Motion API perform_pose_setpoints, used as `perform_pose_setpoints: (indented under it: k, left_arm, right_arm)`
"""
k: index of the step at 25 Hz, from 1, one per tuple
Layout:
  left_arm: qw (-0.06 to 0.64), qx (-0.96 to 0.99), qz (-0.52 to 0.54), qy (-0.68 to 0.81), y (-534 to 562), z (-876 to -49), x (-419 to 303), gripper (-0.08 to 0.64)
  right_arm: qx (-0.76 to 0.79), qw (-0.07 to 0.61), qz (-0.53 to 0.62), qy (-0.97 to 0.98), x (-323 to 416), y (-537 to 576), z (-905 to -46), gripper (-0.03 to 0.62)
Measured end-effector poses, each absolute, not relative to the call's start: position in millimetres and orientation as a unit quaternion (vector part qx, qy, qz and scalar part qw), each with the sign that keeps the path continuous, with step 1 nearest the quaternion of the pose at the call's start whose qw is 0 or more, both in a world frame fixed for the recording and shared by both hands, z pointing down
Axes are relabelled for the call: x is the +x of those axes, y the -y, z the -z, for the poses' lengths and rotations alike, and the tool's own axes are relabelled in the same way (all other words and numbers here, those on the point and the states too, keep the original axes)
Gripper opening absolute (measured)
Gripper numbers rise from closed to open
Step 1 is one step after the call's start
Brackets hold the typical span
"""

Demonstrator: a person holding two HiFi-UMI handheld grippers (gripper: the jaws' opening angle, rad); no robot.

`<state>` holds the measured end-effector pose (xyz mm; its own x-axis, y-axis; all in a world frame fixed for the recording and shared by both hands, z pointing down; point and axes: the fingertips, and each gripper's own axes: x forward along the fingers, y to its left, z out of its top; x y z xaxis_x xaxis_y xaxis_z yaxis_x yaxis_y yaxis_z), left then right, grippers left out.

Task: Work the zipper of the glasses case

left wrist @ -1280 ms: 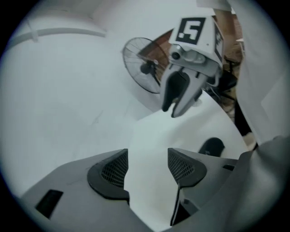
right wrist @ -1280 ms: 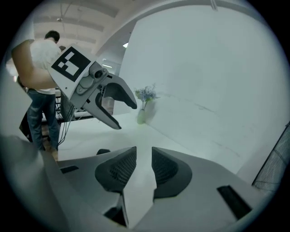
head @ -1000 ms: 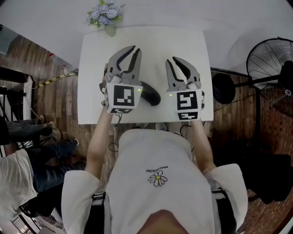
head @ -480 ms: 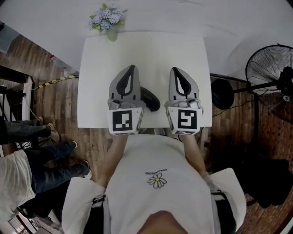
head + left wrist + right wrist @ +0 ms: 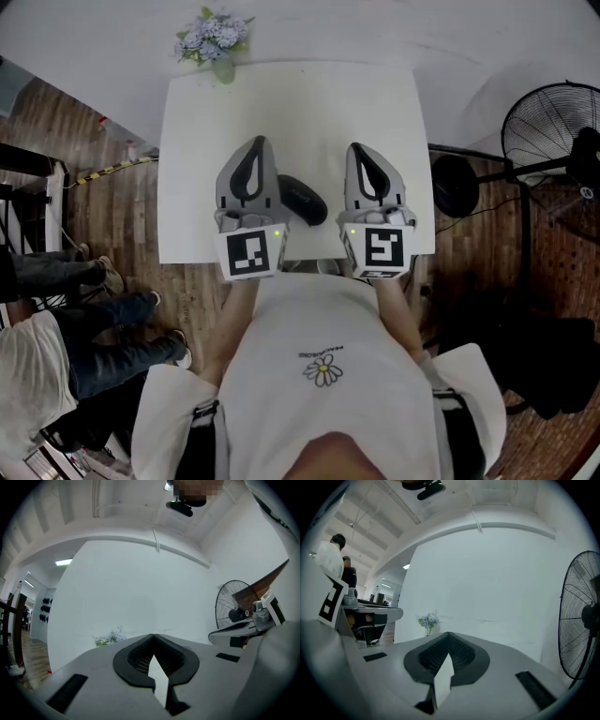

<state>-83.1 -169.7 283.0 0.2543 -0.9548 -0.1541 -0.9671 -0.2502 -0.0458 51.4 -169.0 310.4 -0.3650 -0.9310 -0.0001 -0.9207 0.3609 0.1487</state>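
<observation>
The black glasses case (image 5: pixel 304 199) lies on the white table (image 5: pixel 300 103), near its front edge, between my two grippers. Its left end is hidden under the left gripper. My left gripper (image 5: pixel 258 142) hovers just left of the case, jaws shut with nothing in them. My right gripper (image 5: pixel 359 148) hovers to the case's right, also shut and empty. In the left gripper view the fingertips of the left gripper (image 5: pixel 153 635) meet, and only the wall lies beyond. The right gripper view shows the right gripper (image 5: pixel 448 633) shut the same way. The case appears in neither gripper view.
A small vase of pale blue flowers (image 5: pixel 215 37) stands at the table's far left corner. A black standing fan (image 5: pixel 553 122) and a round black object (image 5: pixel 457 183) are to the right of the table. Seated people's legs (image 5: pixel 66 267) are at the left.
Both grippers had open jaws a second ago and are now shut. Both drew back toward the table's front edge, and the left one rolled upright.
</observation>
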Motion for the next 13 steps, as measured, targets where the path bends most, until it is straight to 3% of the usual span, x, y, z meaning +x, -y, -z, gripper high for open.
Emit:
perform_pose_setpoints:
  k: [13]
  left_arm:
    - [0.055,-0.788,-0.037,-0.613,167.6,-295.4,-95.7,0.015]
  right_arm:
    - [0.566,0.068,0.051,0.82,48.9,166.5,-331.1,0.008]
